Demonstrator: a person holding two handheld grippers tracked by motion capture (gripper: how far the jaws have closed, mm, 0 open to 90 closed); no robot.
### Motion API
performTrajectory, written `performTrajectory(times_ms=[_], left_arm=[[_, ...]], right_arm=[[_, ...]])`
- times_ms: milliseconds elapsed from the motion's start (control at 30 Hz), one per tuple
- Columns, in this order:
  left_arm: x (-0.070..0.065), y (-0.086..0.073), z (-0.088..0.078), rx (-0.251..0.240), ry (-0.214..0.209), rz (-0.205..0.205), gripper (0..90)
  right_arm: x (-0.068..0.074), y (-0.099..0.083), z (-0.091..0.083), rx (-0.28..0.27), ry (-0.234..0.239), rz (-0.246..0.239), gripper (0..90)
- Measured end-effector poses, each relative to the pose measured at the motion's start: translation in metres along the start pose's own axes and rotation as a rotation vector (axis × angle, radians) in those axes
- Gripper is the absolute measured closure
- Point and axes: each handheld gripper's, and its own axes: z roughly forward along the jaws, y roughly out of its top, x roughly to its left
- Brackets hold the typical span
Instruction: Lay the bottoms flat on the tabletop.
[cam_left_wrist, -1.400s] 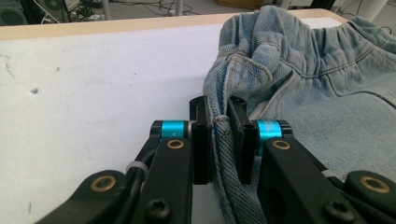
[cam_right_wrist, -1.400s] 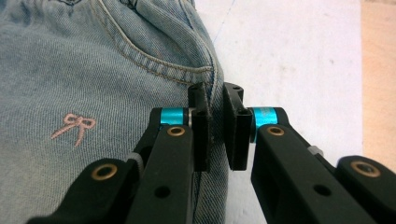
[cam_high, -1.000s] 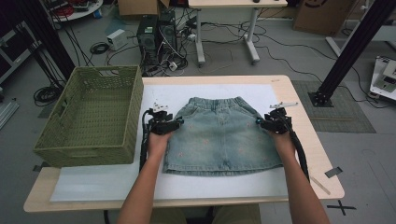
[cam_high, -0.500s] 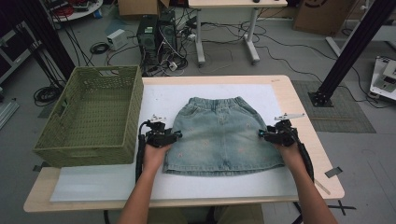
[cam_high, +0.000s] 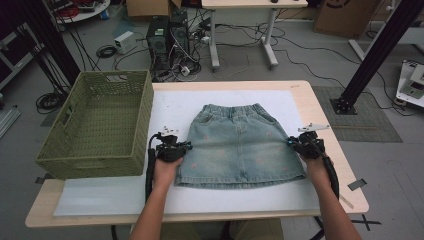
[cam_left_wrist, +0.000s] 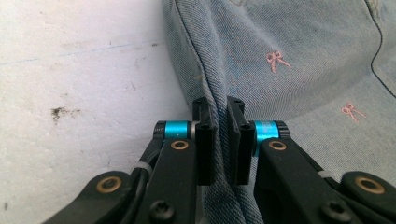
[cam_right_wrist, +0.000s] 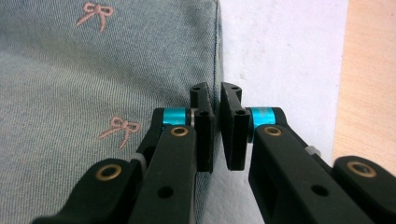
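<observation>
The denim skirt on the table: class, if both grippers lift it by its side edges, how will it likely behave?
The denim skirt will probably sag in the middle: it lies flat and the left gripper has bunched its edge into a fold. It looks light, being small, thin cloth. The right gripper pinches only the very seam, so that side might slip out.

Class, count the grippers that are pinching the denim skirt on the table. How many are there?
2. The left gripper pinches the denim skirt's left side edge; the right gripper pinches its right side edge.
</observation>
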Motion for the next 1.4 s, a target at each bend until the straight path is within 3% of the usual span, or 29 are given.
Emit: performTrajectory(times_ms=[100,167,267,367,467,533,600,633,700,767,867,933,1033,1167,1233,1267,1333,1400], left_arm=[[0.002,-0.003,-0.004,0.021,-0.035,-0.021,57.2],[0.002,-0.006,-0.008,0.011,-0.045,-0.021,56.4],[0.001,-0.011,-0.013,0.023,-0.056,-0.028,54.5],[-0.002,-0.016,-0.019,0.031,-0.068,-0.025,54.4],[-0.003,-0.021,-0.024,0.033,-0.085,-0.031,55.0],[-0.006,-0.023,-0.025,0.04,-0.075,-0.026,59.4],[-0.009,-0.024,-0.025,0.065,-0.066,-0.004,83.6],[-0.01,-0.023,-0.025,0.067,-0.06,0.004,85.4],[-0.009,-0.022,-0.025,0.061,-0.043,0.019,86.0],[-0.008,-0.021,-0.025,0.046,-0.031,0.023,86.0],[-0.009,-0.022,-0.025,0.045,-0.032,0.004,84.7],[-0.007,-0.025,-0.028,0.043,-0.061,-0.029,72.6],[-0.003,-0.03,-0.036,0.039,-0.083,-0.046,65.5],[-0.003,-0.035,-0.04,0.048,-0.126,-0.063,64.1],[-0.007,-0.036,-0.041,0.066,-0.12,-0.042,69.3],[-0.008,-0.035,-0.041,0.072,-0.112,-0.032,79.3],[-0.007,-0.034,-0.041,0.081,-0.095,-0.011,85.1],[-0.009,-0.033,-0.041,0.077,-0.069,0.0,85.6]], right_arm=[[-0.002,-0.002,-0.003,-0.027,0.052,0.02,80.3],[-0.005,-0.006,-0.007,-0.035,0.074,0.046,67.5],[-0.009,-0.015,-0.014,-0.037,0.11,0.075,60.1],[-0.008,-0.025,-0.021,-0.021,0.125,0.061,57.1],[-0.005,-0.033,-0.024,0.001,0.138,0.052,58.6],[-0.004,-0.036,-0.027,0.002,0.138,0.049,71.9],[-0.002,-0.036,-0.029,0.004,0.133,0.021,85.2],[0.0,-0.035,-0.029,0.009,0.119,0.005,86.5],[0.003,-0.033,-0.03,0.02,0.093,-0.013,87.4],[0.0,-0.033,-0.034,-0.003,0.072,-0.009,87.5],[0.0,-0.036,-0.036,-0.024,0.09,0.011,87.0],[0.0,-0.038,-0.038,-0.036,0.11,0.026,81.4],[0.0,-0.043,-0.042,-0.03,0.139,0.039,66.0],[0.001,-0.051,-0.049,-0.007,0.143,0.033,57.8],[0.003,-0.055,-0.05,0.008,0.141,0.016,60.3],[0.004,-0.057,-0.051,0.012,0.147,0.013,64.7],[0.005,-0.059,-0.053,0.007,0.156,0.014,77.8],[0.008,-0.06,-0.055,0.01,0.158,-0.012,85.1]])
